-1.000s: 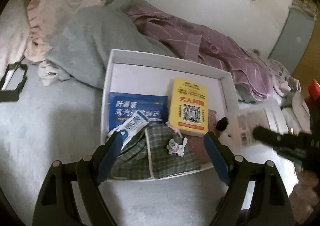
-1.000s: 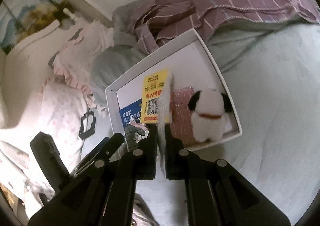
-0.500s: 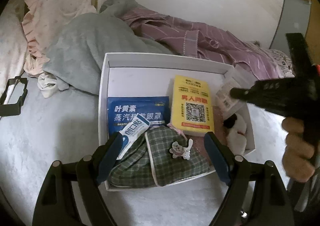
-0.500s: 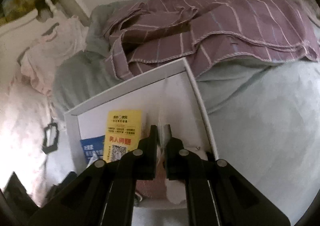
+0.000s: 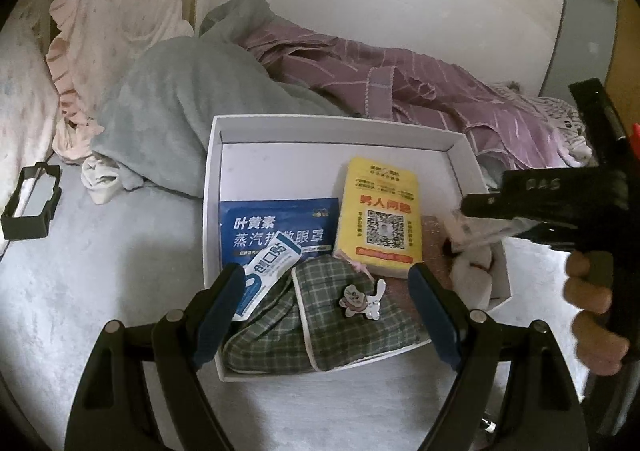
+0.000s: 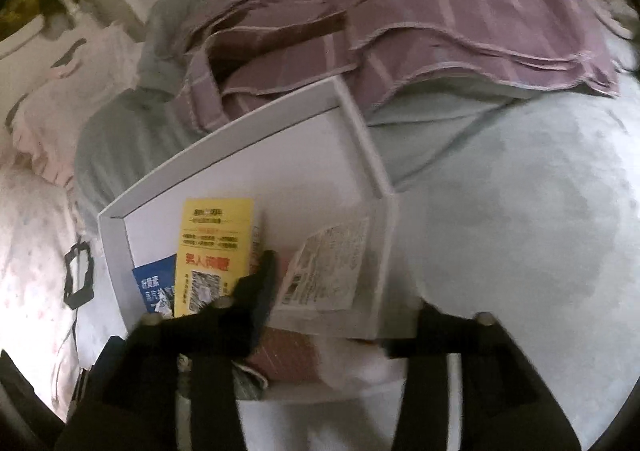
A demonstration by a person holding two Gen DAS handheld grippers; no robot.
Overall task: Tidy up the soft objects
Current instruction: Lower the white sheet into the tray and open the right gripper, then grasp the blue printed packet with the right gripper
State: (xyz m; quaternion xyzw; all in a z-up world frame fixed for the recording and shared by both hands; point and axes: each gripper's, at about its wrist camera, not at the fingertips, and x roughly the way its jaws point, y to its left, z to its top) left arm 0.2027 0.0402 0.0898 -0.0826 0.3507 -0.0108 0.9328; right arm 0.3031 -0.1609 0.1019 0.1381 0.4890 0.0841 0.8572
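Right wrist view: the right gripper [image 6: 344, 291] is opening its fingers, letting a printed sachet [image 6: 326, 265] drop into the white box [image 5: 216, 187] on the bed. The left gripper [image 5: 326, 311] hovers spread over the plaid pouch [image 5: 320, 327].

Both tools are black plastic. The left tool [image 5: 326, 313] has blue pads [image 5: 218, 321] inside its fingers and silver screws [image 5: 174, 316] at the joints. The right tool [image 5: 544, 205] bears raised lettering.

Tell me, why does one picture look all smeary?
Right wrist view: the right tool is motion-blurred, its jaws opening over a packet in the box. Left wrist view: sharp, but fisheye bends the edges, and corners go dark.
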